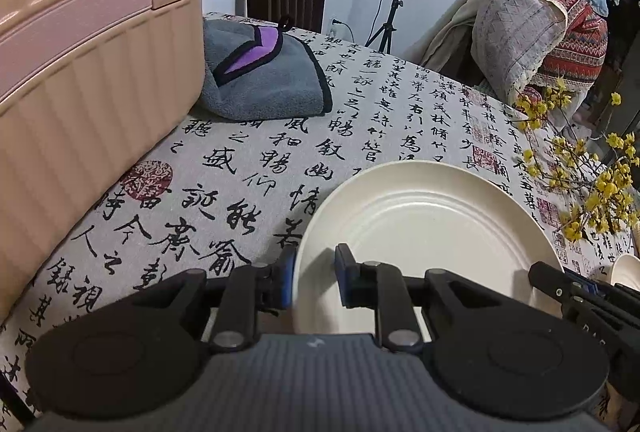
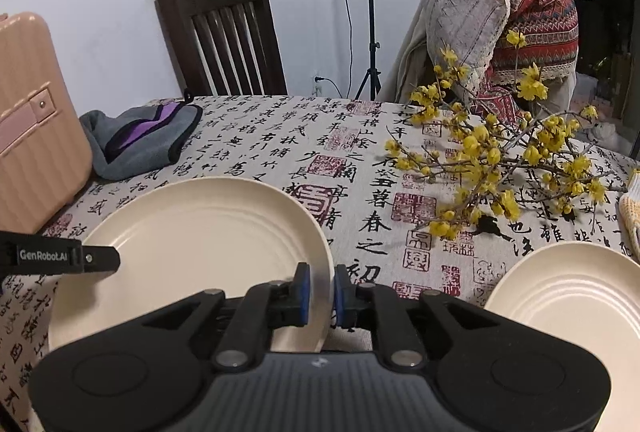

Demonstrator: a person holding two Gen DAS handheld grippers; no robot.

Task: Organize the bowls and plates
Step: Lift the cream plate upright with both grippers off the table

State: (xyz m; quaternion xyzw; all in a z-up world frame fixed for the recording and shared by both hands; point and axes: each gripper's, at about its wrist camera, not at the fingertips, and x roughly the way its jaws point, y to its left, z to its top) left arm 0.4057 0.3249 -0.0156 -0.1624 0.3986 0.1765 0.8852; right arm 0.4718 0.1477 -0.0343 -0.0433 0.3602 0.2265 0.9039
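A cream ridged plate (image 1: 424, 224) sits over the calligraphy tablecloth (image 1: 224, 168), and both grippers hold it. My left gripper (image 1: 316, 264) is shut on its left rim, blue pads on either side of the edge. My right gripper (image 2: 320, 280) is shut on the right rim of the same plate (image 2: 200, 232). Each gripper shows in the other's view: the right one (image 1: 560, 286) at the plate's far edge, the left one (image 2: 100, 258) at the left. I cannot tell whether the plate touches the cloth. A second cream plate (image 2: 568, 304) lies on the table to the right.
A pink ribbed suitcase (image 1: 88, 72) stands at the table's left. A grey and purple cloth (image 2: 140, 140) lies at the back left. Yellow flower branches (image 2: 500, 160) spread over the right side. Behind the table are a dark wooden chair (image 2: 224, 36), a tripod (image 2: 370, 32) and a chair draped in patterned fabric (image 2: 500, 24).
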